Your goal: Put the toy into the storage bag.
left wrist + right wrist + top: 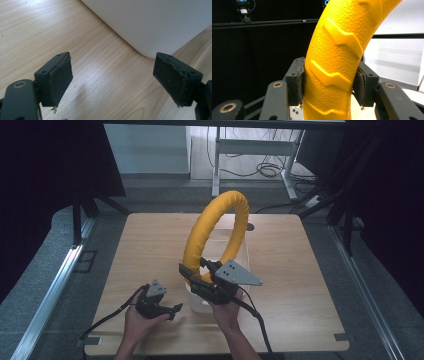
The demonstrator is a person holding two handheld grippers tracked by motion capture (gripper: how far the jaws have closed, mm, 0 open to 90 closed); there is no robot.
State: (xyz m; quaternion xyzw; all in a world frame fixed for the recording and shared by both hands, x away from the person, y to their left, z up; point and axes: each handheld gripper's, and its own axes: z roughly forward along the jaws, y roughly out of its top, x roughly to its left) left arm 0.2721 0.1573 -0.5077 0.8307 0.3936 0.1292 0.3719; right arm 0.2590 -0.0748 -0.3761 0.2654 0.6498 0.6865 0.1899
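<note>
Right tongs (328, 87) clamp both pads onto the yellow ring (216, 232), holding it upright above the white tub (196, 301) on the tabletop (295, 270). Left tongs (112, 80) gape wide and empty, low beside the tub's corner.

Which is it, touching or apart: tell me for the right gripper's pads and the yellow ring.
Touching. The right gripper view shows both pads of the right gripper pressed flat against the yellow ring, no gap either side.
</note>
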